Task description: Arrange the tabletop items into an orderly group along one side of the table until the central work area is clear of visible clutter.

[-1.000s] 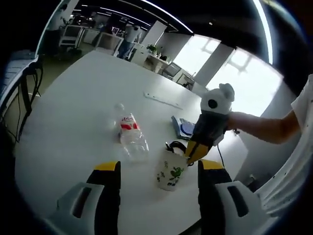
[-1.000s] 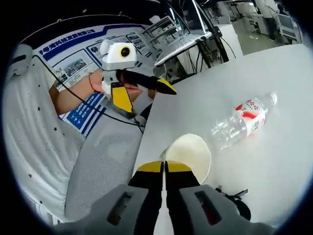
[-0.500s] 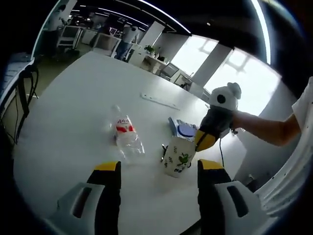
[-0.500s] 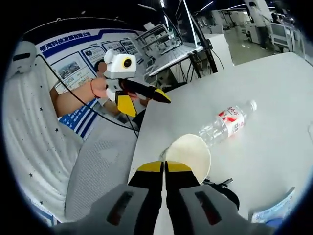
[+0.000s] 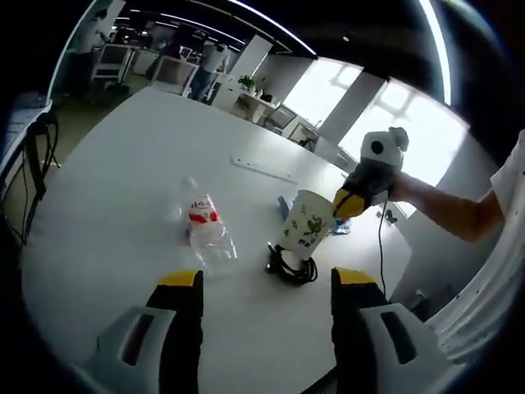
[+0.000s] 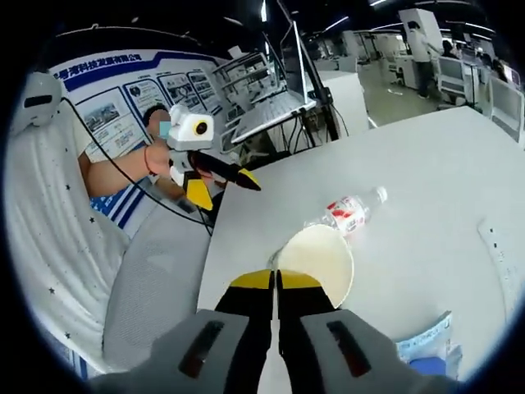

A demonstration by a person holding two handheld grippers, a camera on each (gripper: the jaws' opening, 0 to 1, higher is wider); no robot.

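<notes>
Above white surface (image 5: 107, 164), right hand-held gripper (image 5: 344, 205) clamped on paper cup (image 5: 305, 225) rim, cup lifted over coiled black cable (image 5: 291, 266); clear bottle (image 5: 203, 231) lying nearby; left hand-held gripper (image 5: 264, 283) jaws apart, empty.

Blue wall posters (image 6: 123, 103), bright windows (image 5: 402, 123) — office desks (image 6: 459, 70) beyond

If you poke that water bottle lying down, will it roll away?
Probably yes: the bottle lies on its side on the smooth white table, and it is round. It looks clear and nearly empty, so likely light and easy to crumple.
</notes>
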